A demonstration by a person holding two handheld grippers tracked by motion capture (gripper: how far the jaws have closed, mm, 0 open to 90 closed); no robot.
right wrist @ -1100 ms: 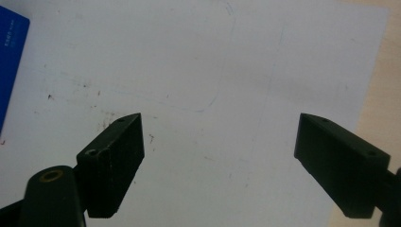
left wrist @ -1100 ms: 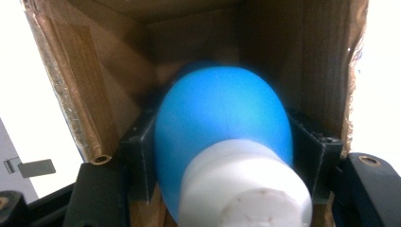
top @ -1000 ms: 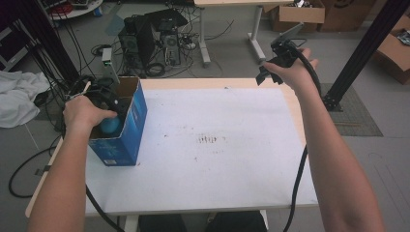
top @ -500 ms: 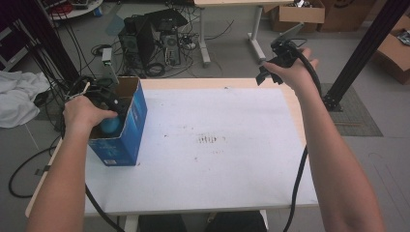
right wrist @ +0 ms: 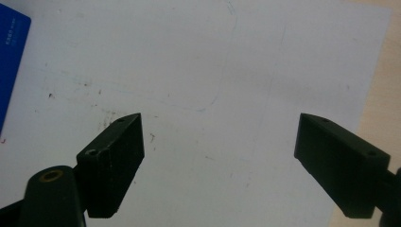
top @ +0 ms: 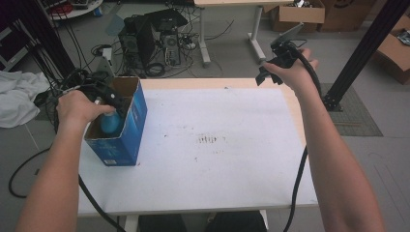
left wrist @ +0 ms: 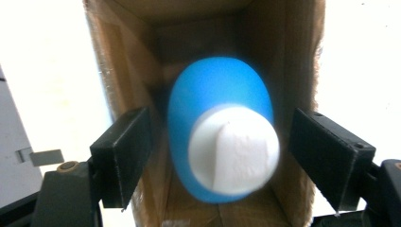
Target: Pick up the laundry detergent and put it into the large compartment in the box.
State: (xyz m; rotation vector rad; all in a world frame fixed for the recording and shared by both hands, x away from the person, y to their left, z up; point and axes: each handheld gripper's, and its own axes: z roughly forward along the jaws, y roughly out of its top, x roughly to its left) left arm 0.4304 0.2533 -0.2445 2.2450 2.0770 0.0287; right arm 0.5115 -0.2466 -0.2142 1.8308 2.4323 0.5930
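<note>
We see the blue bottle [left wrist: 220,127] upright inside the blue box [top: 126,130] — its base hidden. Our left gripper [left wrist: 217,156] straddles its white cap [left wrist: 234,156], jaws spread, untouching; our right gripper [right wrist: 217,165] gapes, well clear. Nothing has shifted since earlier.

Things around the white table [top: 232,183]
Computer cases [top: 150,36] and tangled cables [top: 159,67] are seen on the floor beyond it; white cloth [top: 17,96] is heaped at left, cardboard boxes [top: 314,14] at far right.
</note>
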